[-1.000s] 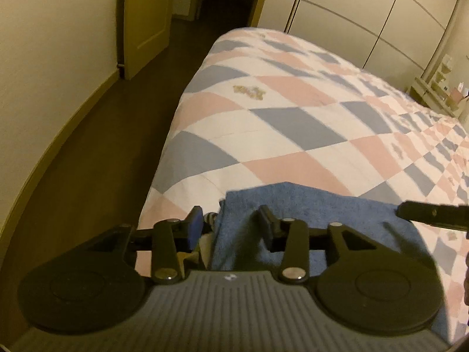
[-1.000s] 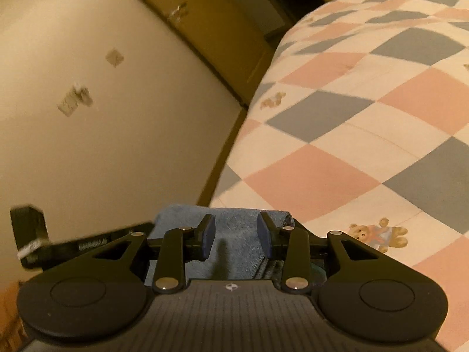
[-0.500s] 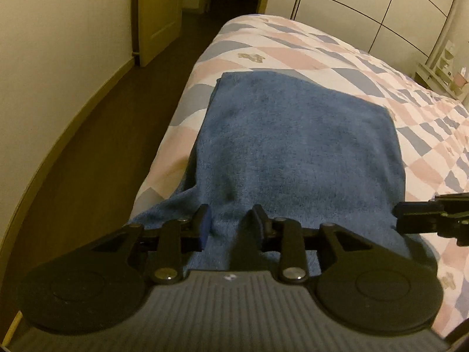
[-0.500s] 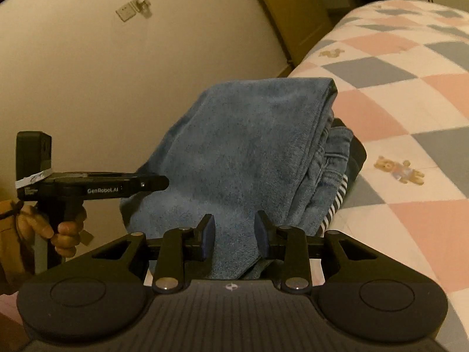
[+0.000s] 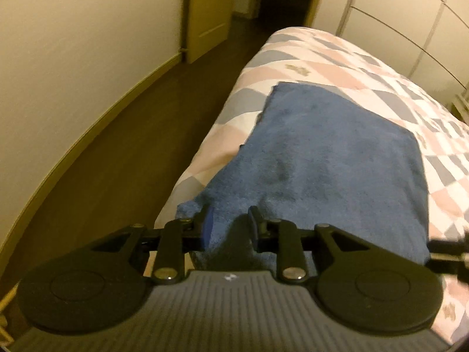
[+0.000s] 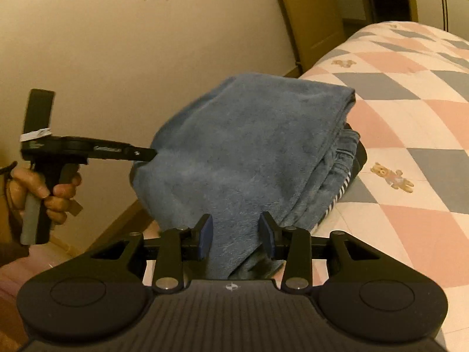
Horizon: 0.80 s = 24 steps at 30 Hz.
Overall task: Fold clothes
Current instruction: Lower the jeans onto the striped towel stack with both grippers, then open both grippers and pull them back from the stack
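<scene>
Gripping the blue towel's [image 5: 328, 158] near edge, both tongs, left [image 5: 228, 228] and right [image 6: 236, 234], should release together, level, on the bed [image 6: 410, 111].

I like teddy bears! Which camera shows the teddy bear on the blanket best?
The right wrist view. The teddy bear printed on the checked blanket is sharp there, just right of the blue towel. The left wrist view shows only small blurry brown prints, too smeared to recognise.

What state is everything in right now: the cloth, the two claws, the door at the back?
Blue towel: folded over, near edge lifted off the bed.
Left claw: shut on the towel.
Right claw: shut on the towel.
Door: open.
</scene>
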### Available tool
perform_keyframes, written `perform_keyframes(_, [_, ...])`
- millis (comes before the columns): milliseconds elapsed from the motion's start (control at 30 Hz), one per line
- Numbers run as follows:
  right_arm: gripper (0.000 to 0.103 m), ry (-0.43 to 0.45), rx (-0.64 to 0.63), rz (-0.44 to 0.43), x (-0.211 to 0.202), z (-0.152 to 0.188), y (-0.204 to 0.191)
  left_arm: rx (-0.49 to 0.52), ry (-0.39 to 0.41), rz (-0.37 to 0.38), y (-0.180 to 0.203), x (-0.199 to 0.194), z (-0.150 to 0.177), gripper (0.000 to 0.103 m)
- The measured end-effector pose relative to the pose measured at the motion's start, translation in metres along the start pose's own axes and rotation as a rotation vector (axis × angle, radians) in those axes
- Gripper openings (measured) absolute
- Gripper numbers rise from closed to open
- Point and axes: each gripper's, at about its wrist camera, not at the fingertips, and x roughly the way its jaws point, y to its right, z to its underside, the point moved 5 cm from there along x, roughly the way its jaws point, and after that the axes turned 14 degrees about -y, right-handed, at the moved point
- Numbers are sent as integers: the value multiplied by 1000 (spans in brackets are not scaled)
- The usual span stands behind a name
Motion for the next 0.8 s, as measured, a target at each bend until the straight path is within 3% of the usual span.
perform_keyframes(100, [40, -34, -4, 8, 0, 4, -3, -93, 15, 31, -5, -10, 1, 24])
perform_keyframes(200, [49, -69, -8, 16, -1, 9, -6, -100, -35, -23, -2, -6, 3, 24])
perform_keyframes(267, [50, -83, -10, 14, -3, 11, -9, -64, -45, -91, 11, -10, 2, 24])
perform_keyframes(333, [50, -43, -17, -23, -17, 9, -15, -61, -38, -117, 21, -22, 2, 35])
perform_keyframes(500, [53, 11, -4, -61, -57, 12, -13, -137, -19, -115, 39, -69, 24, 35])
perform_keyframes(800, [75, 49, -27, -101, -138, 46, 19, -225, 19, -158, 124, -137, 69, 54])
